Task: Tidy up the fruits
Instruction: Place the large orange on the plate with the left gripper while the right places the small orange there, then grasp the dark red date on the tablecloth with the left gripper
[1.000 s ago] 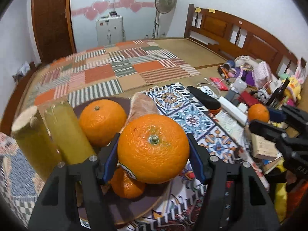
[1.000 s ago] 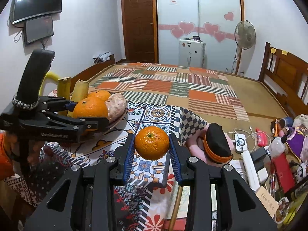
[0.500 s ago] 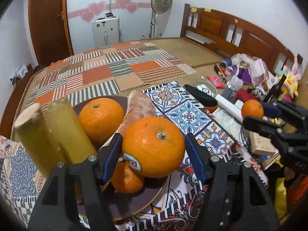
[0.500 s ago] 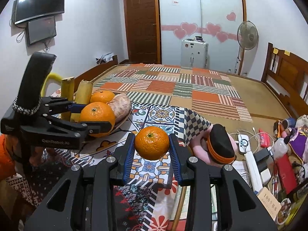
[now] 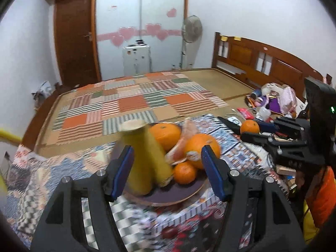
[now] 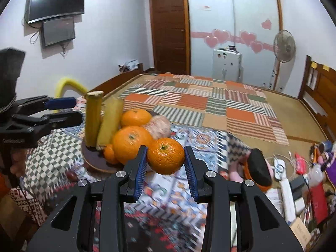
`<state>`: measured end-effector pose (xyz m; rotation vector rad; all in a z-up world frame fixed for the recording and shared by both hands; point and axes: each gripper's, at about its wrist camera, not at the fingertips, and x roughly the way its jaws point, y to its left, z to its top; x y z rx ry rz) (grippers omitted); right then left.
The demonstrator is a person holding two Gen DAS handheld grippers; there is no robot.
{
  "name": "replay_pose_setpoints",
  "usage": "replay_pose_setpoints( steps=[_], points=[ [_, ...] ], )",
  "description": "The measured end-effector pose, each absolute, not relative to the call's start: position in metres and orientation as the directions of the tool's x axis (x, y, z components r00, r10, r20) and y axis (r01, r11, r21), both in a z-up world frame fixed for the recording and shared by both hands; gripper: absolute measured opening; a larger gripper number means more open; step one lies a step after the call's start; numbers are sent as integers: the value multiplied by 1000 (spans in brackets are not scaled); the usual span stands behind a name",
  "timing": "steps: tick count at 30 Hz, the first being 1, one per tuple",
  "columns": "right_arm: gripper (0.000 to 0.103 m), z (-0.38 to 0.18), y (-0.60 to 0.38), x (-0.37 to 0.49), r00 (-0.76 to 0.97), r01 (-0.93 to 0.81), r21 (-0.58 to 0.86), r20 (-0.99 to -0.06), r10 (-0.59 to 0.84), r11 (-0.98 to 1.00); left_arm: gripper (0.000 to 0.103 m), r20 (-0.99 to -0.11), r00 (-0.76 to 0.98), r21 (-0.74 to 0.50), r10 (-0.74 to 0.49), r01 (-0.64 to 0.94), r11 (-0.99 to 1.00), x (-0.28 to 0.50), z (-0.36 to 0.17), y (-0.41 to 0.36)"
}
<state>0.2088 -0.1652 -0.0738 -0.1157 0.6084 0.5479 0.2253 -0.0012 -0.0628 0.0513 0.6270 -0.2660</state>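
In the right wrist view the left gripper [image 6: 61, 110] sits at nine o'clock, fingers apart and holding nothing. Beside it the plate [image 6: 94, 162] carries two upright yellow stalks [image 6: 93, 118], a big orange [image 6: 132, 143], further oranges and a pale fruit behind. At centre the right gripper [image 6: 166, 163] is clamped on a small orange [image 6: 166, 155], held in the air just at the plate's three o'clock edge. That orange looks firm, round and light; its waxy skin could slip, so a grip across the widest middle suits it. The cloth is smeared by blur, and what the pale fruit is cannot be told. Clutter at four o'clock is cut off.
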Motion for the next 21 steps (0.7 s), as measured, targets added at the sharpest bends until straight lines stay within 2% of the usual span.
replay_pose_setpoints(
  steps=[6, 11, 21],
  points=[
    [32, -74, -116, 227, 638, -587, 38, -593, 491, 809, 66, -619, 772, -50, -145, 146, 988, 220, -79, 51],
    [32, -80, -83, 238, 611, -617, 6, -626, 484, 787, 66, -639, 759, -87, -124, 89, 992, 218, -95, 81],
    [33, -90, -69, 243, 598, -629, -52, -670, 440, 776, 66, -654, 744, -91, -141, 107, 990, 215, -109, 84]
  ],
)
